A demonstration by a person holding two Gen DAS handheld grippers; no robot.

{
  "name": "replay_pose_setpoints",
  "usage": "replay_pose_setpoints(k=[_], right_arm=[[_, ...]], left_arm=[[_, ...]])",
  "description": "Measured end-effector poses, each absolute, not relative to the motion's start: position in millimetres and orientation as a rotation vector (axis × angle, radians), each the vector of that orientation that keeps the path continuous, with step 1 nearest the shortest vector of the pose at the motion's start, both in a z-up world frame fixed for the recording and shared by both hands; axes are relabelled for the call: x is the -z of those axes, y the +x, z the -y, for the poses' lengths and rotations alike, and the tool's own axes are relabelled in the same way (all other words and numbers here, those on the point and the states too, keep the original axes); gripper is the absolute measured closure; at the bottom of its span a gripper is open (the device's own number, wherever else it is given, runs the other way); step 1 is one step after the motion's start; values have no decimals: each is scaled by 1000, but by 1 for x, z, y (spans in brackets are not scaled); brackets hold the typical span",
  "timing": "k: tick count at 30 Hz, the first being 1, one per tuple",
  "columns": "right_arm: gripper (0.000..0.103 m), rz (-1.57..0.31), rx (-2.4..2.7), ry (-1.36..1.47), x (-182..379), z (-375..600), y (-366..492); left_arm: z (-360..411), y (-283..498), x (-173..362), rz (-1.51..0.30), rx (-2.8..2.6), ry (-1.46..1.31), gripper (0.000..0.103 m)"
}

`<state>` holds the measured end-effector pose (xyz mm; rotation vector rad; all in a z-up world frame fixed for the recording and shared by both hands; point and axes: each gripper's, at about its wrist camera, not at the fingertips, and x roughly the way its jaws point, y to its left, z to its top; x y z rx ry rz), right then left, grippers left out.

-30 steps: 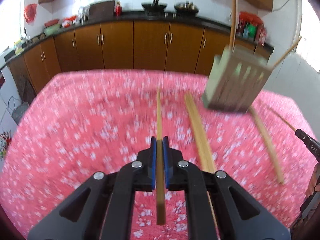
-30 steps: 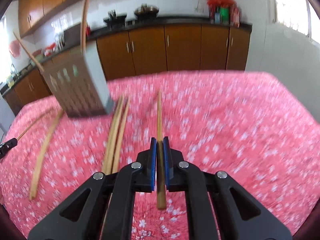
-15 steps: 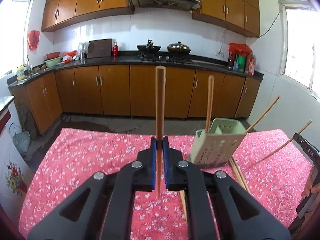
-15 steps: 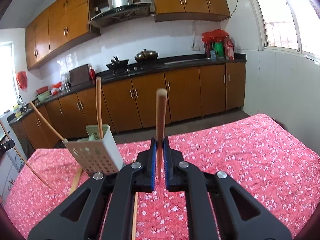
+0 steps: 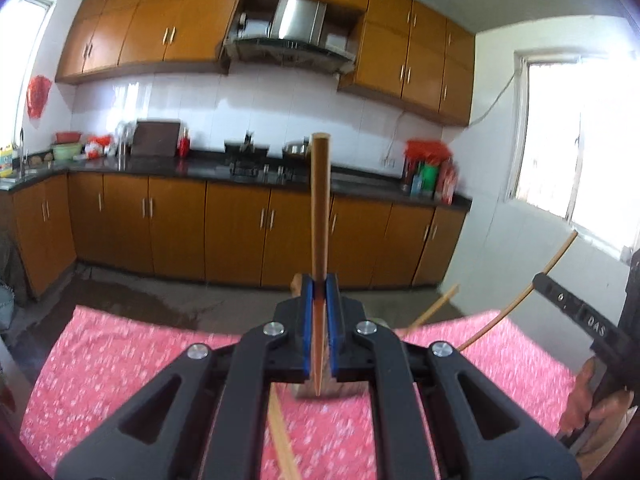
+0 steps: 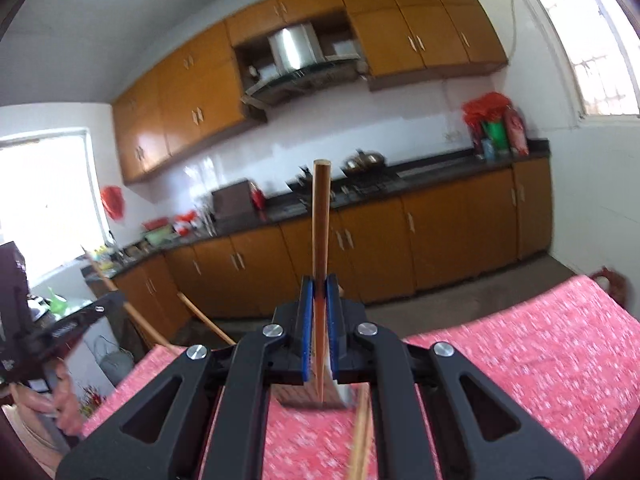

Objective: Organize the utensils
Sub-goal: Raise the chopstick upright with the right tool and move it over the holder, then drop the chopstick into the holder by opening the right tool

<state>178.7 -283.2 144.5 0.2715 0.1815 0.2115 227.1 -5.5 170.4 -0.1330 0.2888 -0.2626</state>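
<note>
My left gripper (image 5: 319, 292) is shut on a wooden chopstick (image 5: 320, 208) that stands upright between its blue pads. My right gripper (image 6: 319, 292) is shut the same way on a second chopstick (image 6: 321, 232). Both are raised above the table. The pale slotted utensil holder (image 6: 342, 394) is almost hidden behind the fingers; only its base shows. One chopstick (image 5: 434, 312) leans out from it. In the left wrist view, the right gripper (image 5: 576, 316) shows at the right edge with its thin chopstick (image 5: 516, 300). Loose chopsticks (image 6: 362, 436) lie on the cloth.
The table carries a red flowered cloth (image 5: 132, 356). Beyond its far edge are bare floor, brown kitchen cabinets (image 5: 176, 228) and a dark counter with pots. A person's hand (image 5: 588, 400) grips the right tool. Another loose chopstick (image 5: 282, 440) lies below my left gripper.
Both grippers have risen and tipped up with their chopsticks, so the views swing from the cloth to the kitchen wall. The holder has dropped behind the fingers.
</note>
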Motion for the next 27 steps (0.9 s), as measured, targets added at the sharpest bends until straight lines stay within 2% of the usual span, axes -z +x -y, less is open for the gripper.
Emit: replay_pose_setpoints(k=[8,13,22,24,25,26,27], right_arm=[[95,-96,-190,223,-163,246,226],[95,-138,-148,171,-132,234,259],[95,-278,-162,179,-96,231,277],[88,-287,-160,178,-97,232,276],[83,-287,-155,176,-98,232,274],[74,-286,-150,177,-99,234,274],[72,-280,-145,182,-101,236,270]], left_arm=[[36,269,-192,-192,227,-150,95],[44,300,-162,-210,211,-153,95],[40,331,-106,-360,214,-198,95],[37,330,-106,-366,211,-202,93],[35,330,-106,-366,212,-203,88],[34,328,-108,-366,208,-201,80],[32,327,-111,-365,200,-200,77]])
